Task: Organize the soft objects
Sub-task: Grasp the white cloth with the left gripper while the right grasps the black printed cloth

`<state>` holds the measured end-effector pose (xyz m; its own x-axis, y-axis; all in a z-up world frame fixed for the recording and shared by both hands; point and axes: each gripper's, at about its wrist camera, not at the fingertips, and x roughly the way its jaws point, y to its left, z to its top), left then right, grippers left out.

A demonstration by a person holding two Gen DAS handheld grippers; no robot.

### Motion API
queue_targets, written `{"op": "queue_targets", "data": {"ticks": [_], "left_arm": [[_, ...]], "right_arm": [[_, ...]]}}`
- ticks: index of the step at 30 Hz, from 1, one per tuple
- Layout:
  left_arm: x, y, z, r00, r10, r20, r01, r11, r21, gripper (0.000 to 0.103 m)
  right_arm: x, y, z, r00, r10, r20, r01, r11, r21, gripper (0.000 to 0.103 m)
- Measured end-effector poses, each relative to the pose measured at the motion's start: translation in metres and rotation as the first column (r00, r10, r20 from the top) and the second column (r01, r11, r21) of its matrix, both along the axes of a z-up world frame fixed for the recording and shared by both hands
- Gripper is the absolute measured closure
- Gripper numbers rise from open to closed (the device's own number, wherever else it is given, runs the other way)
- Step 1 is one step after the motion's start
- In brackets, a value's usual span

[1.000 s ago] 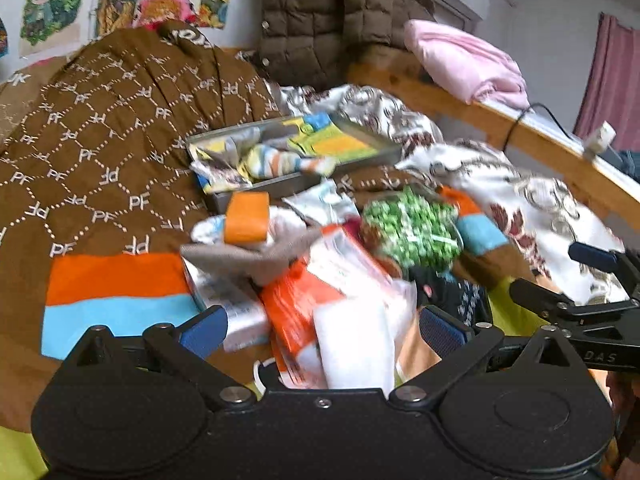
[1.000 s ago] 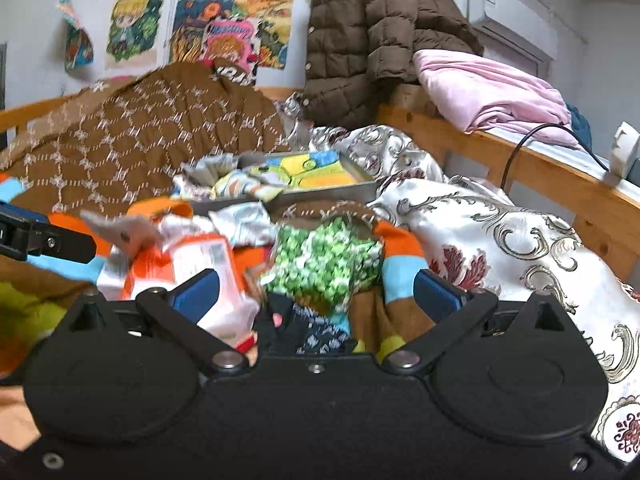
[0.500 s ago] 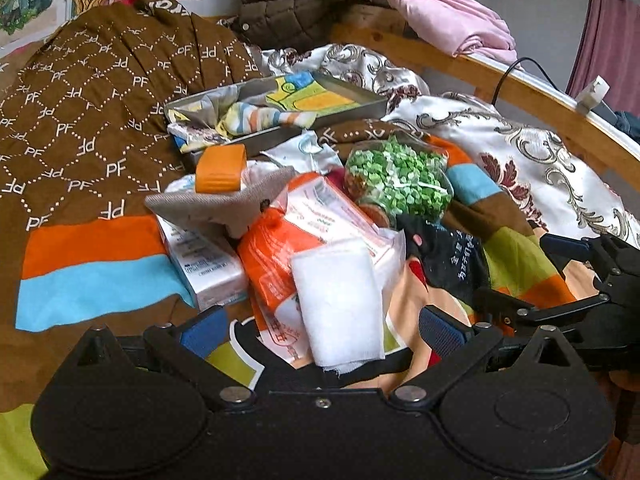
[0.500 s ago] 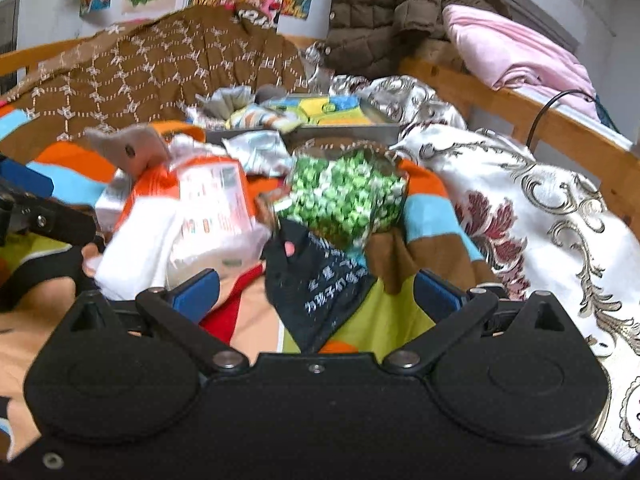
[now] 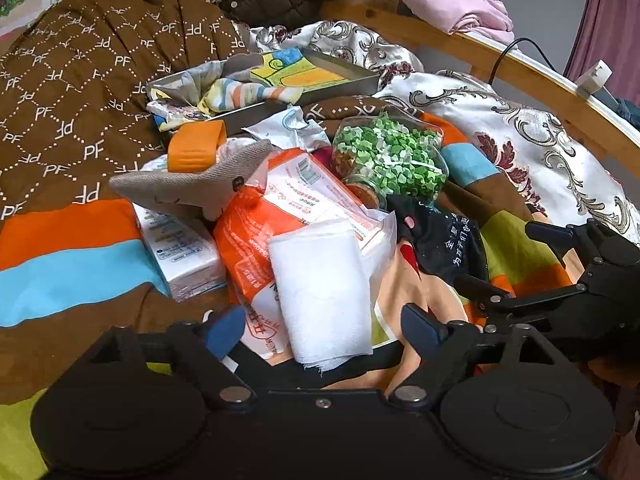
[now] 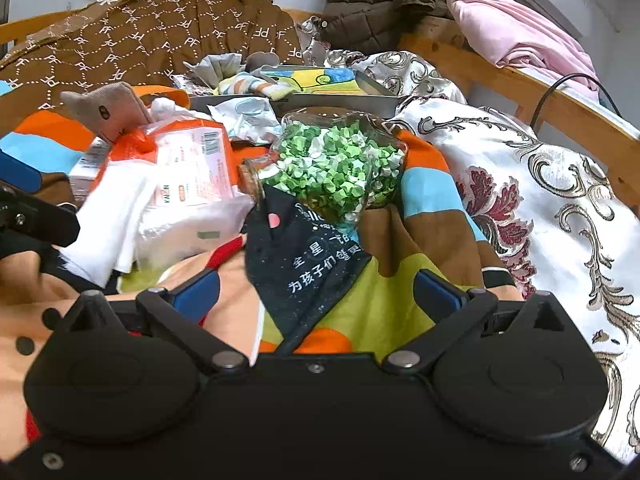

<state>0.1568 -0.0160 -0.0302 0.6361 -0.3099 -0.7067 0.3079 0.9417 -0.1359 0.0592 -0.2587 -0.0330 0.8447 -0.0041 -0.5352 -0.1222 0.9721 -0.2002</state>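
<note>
Now | white gauze roll (image 5: 322, 292) | soft, rolled, frayed lower edge

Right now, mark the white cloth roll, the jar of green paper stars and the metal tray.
white cloth roll (image 5: 324, 288), left wrist view, middle of its top face.
jar of green paper stars (image 6: 332, 168), right wrist view, centre of the glass body.
metal tray (image 5: 340, 86), left wrist view, its near side wall.
</note>
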Motion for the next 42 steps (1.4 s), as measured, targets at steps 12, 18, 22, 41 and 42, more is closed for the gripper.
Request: {"op": "queue_targets", "data": {"ticks": [12, 18, 22, 41, 42], "left_arm": [[0.016, -0.006, -0.011, 0.999, -0.002, -0.049, 0.002, 1.0, -0.007, 0.045], [0.02, -0.007, -0.013, 0.998, -0.002, -0.064, 0.002, 1.0, -0.001, 0.059], [0.02, -0.008, -0.012, 0.998, -0.009, -0.063, 0.01, 1.0, 0.007, 0.066], [0.014, -0.023, -0.008, 0.996, -0.075, -0.057, 0.077, 0.997, 0.026, 0.094], [0.013, -0.023, -0.007, 0.995, -0.078, -0.054, 0.08, 0.996, 0.027, 0.095]], "right_arm": [[0.028, 0.008, -0.022, 0.999, 0.048, -0.015, -0.048, 0.996, -0.071, 0.026], [0.043, 0.01, -0.029, 0.998, 0.048, -0.04, -0.05, 0.997, -0.055, 0.041], [0.047, 0.006, -0.032, 0.998, 0.049, -0.048, -0.051, 0.998, -0.047, 0.043], [0.051, 0.01, -0.034, 0.994, 0.073, -0.081, -0.075, 0.997, -0.022, 0.098], [0.051, 0.01, -0.033, 0.994, 0.077, -0.078, -0.079, 0.997, -0.022, 0.099]]}}
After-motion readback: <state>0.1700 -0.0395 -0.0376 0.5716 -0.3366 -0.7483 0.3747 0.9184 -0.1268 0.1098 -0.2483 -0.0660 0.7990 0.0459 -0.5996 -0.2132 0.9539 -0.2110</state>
